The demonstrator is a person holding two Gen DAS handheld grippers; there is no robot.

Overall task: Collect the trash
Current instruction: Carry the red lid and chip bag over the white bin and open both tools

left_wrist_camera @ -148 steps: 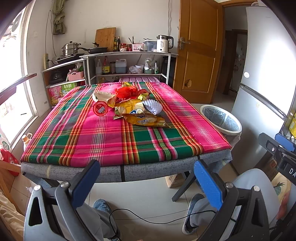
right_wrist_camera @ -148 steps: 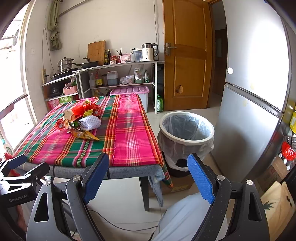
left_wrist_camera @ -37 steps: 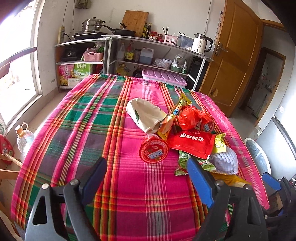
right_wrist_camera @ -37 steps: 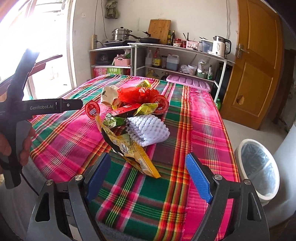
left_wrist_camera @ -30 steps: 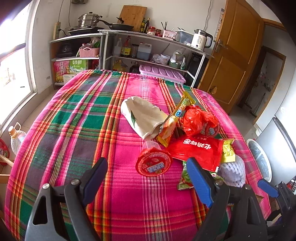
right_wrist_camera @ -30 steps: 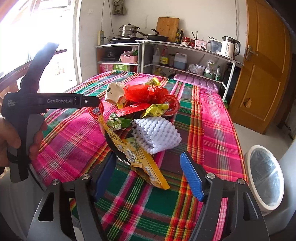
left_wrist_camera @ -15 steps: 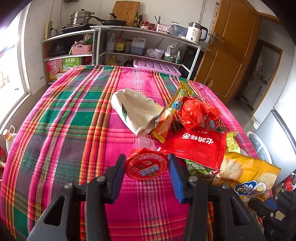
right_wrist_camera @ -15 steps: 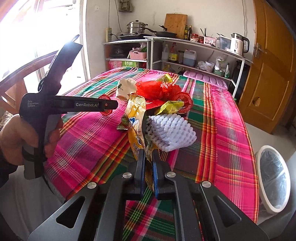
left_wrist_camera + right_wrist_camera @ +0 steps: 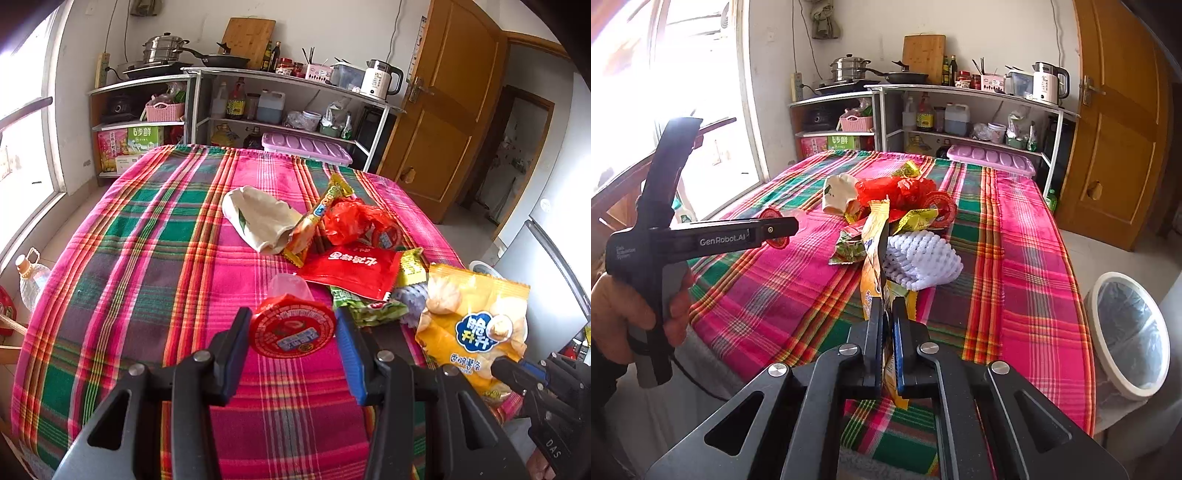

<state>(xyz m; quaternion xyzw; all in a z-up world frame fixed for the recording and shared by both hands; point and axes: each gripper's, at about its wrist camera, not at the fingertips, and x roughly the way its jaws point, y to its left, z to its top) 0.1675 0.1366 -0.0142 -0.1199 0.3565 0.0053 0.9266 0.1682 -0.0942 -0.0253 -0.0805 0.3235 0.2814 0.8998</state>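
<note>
— Left gripper [image 9: 291, 334]?
— Angled downward, both fingers clamped on the red-lidded cup [image 9: 292, 330], one pad at its nine o'clock, the other at three; a hand [image 9: 635, 314] grips the handle at nine o'clock in the right wrist view.
— Right gripper [image 9: 886, 321]?
— Tilted downward too; jaws pinched tight on the yellow snack bag [image 9: 877, 258], which stands at twelve o'clock from them.

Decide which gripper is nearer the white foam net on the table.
Right. The right gripper, shut on the yellow chip bag, sits just beside the white foam net; the left gripper is farther off, across the pile.
</note>
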